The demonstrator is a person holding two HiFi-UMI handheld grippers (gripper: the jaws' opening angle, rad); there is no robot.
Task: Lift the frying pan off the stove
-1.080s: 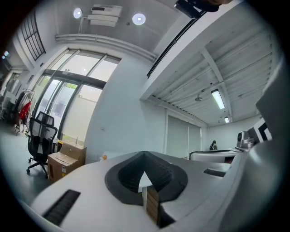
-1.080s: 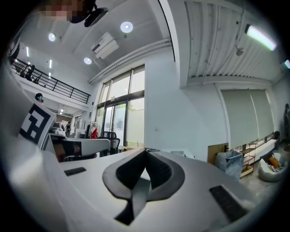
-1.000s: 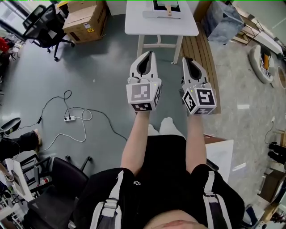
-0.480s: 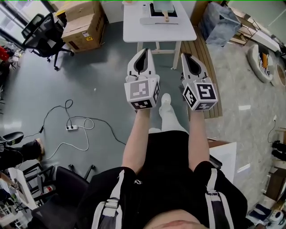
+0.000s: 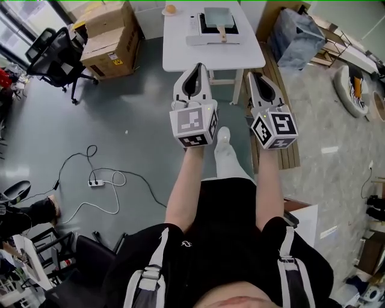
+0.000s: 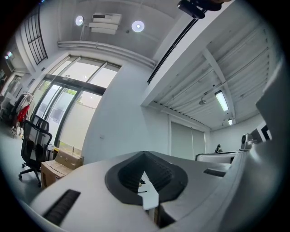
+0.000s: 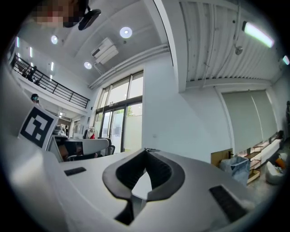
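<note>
A dark square frying pan (image 5: 218, 19) with a wooden handle sits on a flat white stove (image 5: 195, 40) at the far side of a white table (image 5: 178, 45). I hold both grippers out in front of me over the floor, short of the table's near edge. The left gripper (image 5: 197, 67) is shut with nothing in it, and the right gripper (image 5: 252, 75) beside it is shut and empty too. The left gripper view shows its closed jaws (image 6: 144, 155) against walls and ceiling. The right gripper view shows its closed jaws (image 7: 146, 151) the same way. Neither shows the pan.
A small orange thing (image 5: 170, 9) lies at the table's far left corner. Cardboard boxes (image 5: 108, 33) and an office chair (image 5: 51, 45) stand to the left. A slatted wooden bench (image 5: 287, 90) and a grey bag (image 5: 295, 33) are to the right. A power strip with cable (image 5: 93, 182) lies on the floor.
The table with the pan has come nearer and lower in the head view as the person steps forward. Both grippers stay shut and side by side.
</note>
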